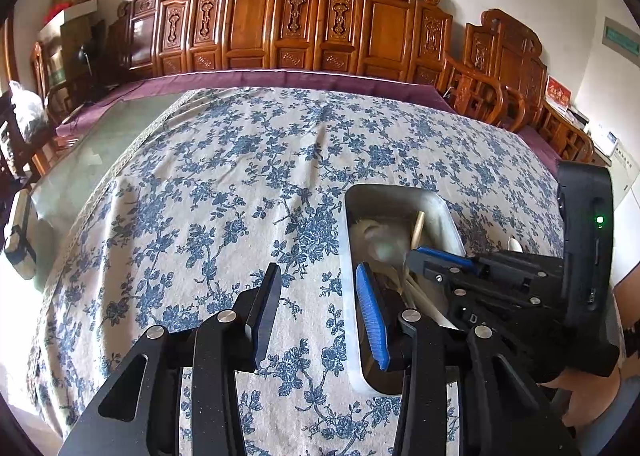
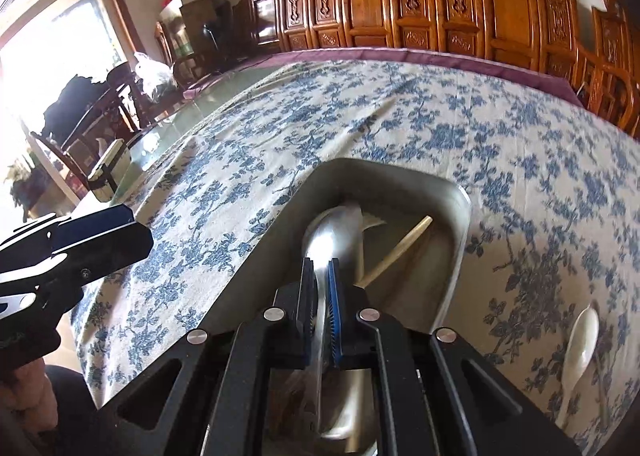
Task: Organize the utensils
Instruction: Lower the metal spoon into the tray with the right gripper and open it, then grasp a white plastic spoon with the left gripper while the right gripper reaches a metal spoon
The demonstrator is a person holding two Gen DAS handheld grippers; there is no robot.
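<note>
A metal tray (image 2: 460,215) lies on the floral tablecloth and also shows in the left wrist view (image 1: 352,215). My right gripper (image 2: 320,268) is shut on a metal spoon (image 2: 336,228) and holds it over the tray; the bowl points forward. A wooden chopstick (image 2: 400,250) and pale utensils lie in the tray. A white ceramic spoon (image 2: 582,340) lies on the cloth right of the tray. My left gripper (image 1: 318,288) is open and empty, its right finger over the tray's left rim. The right gripper (image 1: 440,256) reaches into the tray from the right.
The blue floral tablecloth (image 1: 220,195) covers most of a glass-topped table (image 1: 104,143). Carved wooden chairs (image 1: 280,15) line the far edge. A small strapped box (image 2: 108,167) sits at the table's left edge.
</note>
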